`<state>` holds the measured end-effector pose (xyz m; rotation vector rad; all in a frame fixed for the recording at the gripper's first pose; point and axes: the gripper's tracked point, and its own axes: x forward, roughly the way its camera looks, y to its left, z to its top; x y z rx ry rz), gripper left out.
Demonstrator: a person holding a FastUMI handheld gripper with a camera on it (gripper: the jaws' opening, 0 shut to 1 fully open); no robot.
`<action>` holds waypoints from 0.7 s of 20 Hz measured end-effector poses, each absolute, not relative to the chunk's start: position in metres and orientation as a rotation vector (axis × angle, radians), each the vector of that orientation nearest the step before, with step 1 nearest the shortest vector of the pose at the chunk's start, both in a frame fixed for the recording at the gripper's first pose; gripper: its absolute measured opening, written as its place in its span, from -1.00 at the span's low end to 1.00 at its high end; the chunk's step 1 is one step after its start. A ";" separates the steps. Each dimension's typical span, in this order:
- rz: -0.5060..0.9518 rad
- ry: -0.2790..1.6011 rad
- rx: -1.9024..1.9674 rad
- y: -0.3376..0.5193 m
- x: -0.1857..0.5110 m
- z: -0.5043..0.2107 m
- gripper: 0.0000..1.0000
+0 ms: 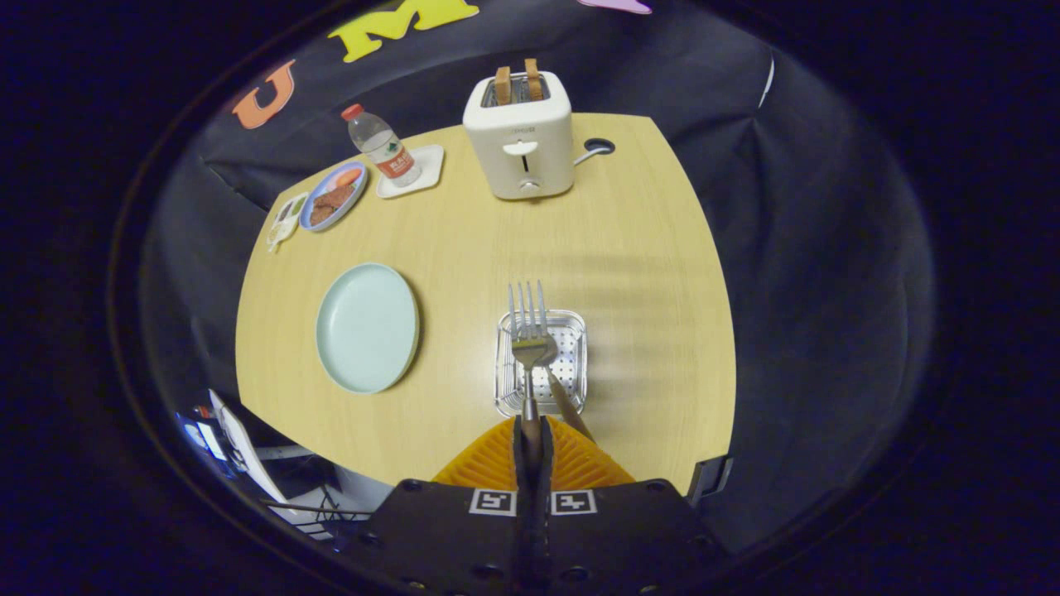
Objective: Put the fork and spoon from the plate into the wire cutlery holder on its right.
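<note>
- Steel-grey metal fork [527, 331] is clamped by its handle between the gripper [530, 439] fingers, which are closed tight on it; the tines point away, held above the square wire cutlery holder [571, 364].
- A wooden-handled utensil [567, 401], presumably the spoon, is seen leaning inside that holder, just beside the fork.
- The pale green round plate [367, 327] is seen bare, left of the holder on the light wooden table [646, 273].
- A white toaster [519, 136] with two bread slices is seen beyond.
</note>
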<state>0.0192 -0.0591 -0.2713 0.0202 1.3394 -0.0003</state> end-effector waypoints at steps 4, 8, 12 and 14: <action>-0.012 1.403 0.050 -0.068 0.011 -0.289 -0.99; 0.001 1.413 0.064 -0.070 0.014 -0.293 -0.96; -0.009 1.435 0.088 -0.068 0.007 -0.289 -0.96; -0.011 1.448 0.089 -0.069 0.004 -0.288 -0.89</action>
